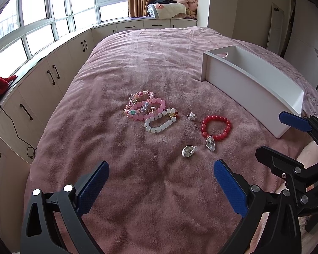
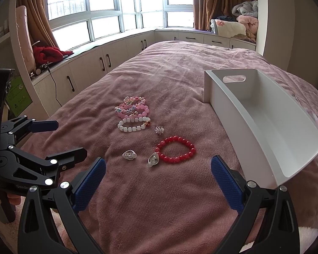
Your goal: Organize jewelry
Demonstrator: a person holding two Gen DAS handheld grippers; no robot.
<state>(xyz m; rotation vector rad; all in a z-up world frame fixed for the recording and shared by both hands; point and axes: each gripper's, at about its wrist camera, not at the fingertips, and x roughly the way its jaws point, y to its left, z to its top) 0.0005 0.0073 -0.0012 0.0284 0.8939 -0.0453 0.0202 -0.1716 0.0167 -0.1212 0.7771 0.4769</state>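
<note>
A long white plastic bin (image 2: 265, 114) with a cut-out handle slot in its far end wall sits on the bed's dusty-pink plush blanket (image 1: 137, 190), and everything else is easiest placed from it. Nothing shows inside the bin.

Just beside the bin's long wall, on the window side, lies a red glossy bead bracelet (image 2: 176, 149). Touching that bracelet's near edge is a silver teardrop-shaped charm (image 2: 153, 159), and a second silver rounded charm (image 2: 129, 155) lies a little further from the bin, apart from the first. Beyond the red bracelet, still near the bin, is a small silver flower-shaped brooch (image 2: 159, 129).

Further from the bin towards the windows is a cluster of three overlapping bracelets: a white square-bead bracelet (image 2: 133, 125) with an amber bead nearest the brooch, a pink round-bead bracelet (image 2: 137, 111) behind it, and a pastel mixed-bead bracelet (image 2: 134, 100) with clear flower beads at the back.

The left gripper (image 1: 161, 182), black with blue ribbed pads, hovers over bare blanket on the near side of the jewelry, well apart from the bin, its fingers spread wide with nothing between them. The right gripper (image 2: 159, 182) hangs near the bin's closest end, likewise spread wide and holding nothing. Neither touches any piece.
</note>
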